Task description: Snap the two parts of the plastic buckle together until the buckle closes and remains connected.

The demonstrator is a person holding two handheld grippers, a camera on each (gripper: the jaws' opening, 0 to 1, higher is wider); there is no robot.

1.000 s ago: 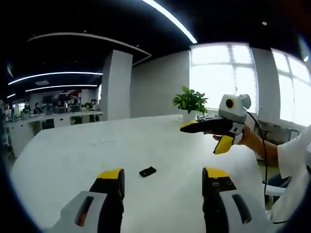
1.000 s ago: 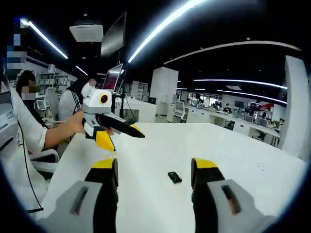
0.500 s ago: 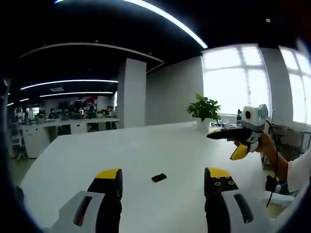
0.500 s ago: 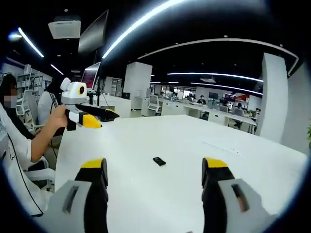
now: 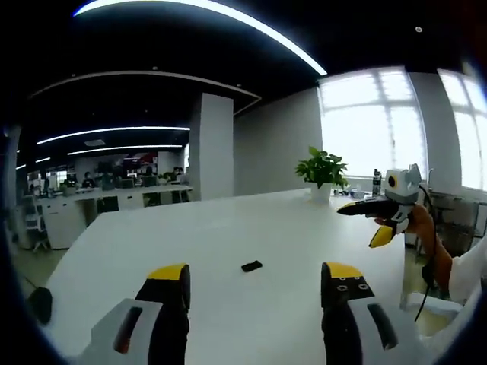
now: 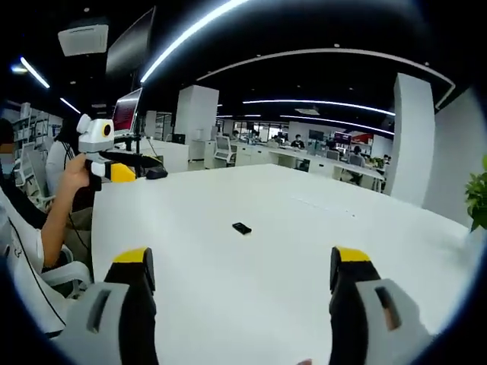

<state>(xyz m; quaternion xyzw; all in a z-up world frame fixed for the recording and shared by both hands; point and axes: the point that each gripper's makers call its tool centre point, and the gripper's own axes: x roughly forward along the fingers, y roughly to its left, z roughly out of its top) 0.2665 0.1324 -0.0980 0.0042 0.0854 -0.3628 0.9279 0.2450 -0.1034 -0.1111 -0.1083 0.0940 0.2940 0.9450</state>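
A small black buckle (image 5: 251,266) lies flat on the white table (image 5: 228,228), too small to tell its parts apart. My left gripper (image 5: 255,280) hovers just short of it, open, nothing between its yellow-tipped fingers (image 5: 169,275). In the right gripper view the buckle (image 6: 242,228) lies farther ahead on the table (image 6: 251,289), and my right gripper (image 6: 242,268) stands wide open and empty. The right gripper (image 5: 374,213) also appears at the table's right edge, held in a hand. The left gripper (image 6: 106,161) shows at the far left, held up by a person.
A potted plant (image 5: 323,169) stands at the table's far end near bright windows. A dark rounded object (image 6: 156,173) rests on the table's far left corner. A seated person (image 6: 30,228) is at the left. Office desks and a white pillar (image 6: 415,141) lie beyond.
Both grippers have drawn back from the buckle and away from each other, so it looks smaller and farther. The right gripper's jaws stand wider apart. The buckle has not moved.
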